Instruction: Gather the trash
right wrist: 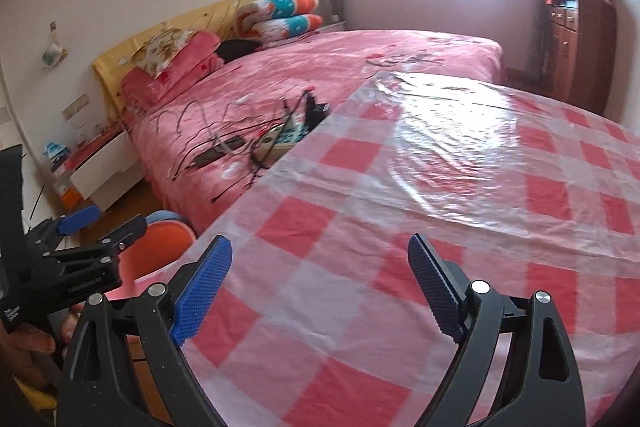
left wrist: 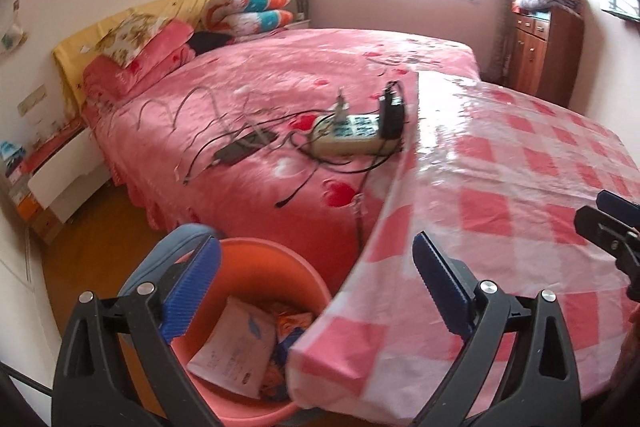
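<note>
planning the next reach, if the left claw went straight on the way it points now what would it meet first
Most likely the checked tablecloth at the table's near left edge, just past the orange bin. The open left claw holds nothing. Depth is unclear, so it could meet the bin's rim first.

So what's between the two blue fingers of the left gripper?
In the left wrist view, the open left gripper holds nothing. Through the gap you see the orange bucket with wrappers inside, and the corner of the checked tablecloth.

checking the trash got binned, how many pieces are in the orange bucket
At least 2 in the orange bucket beside the table: a white printed packet leaning on the left, and a colourful wrapper right of it. The tablecloth edge may hide more.
</note>
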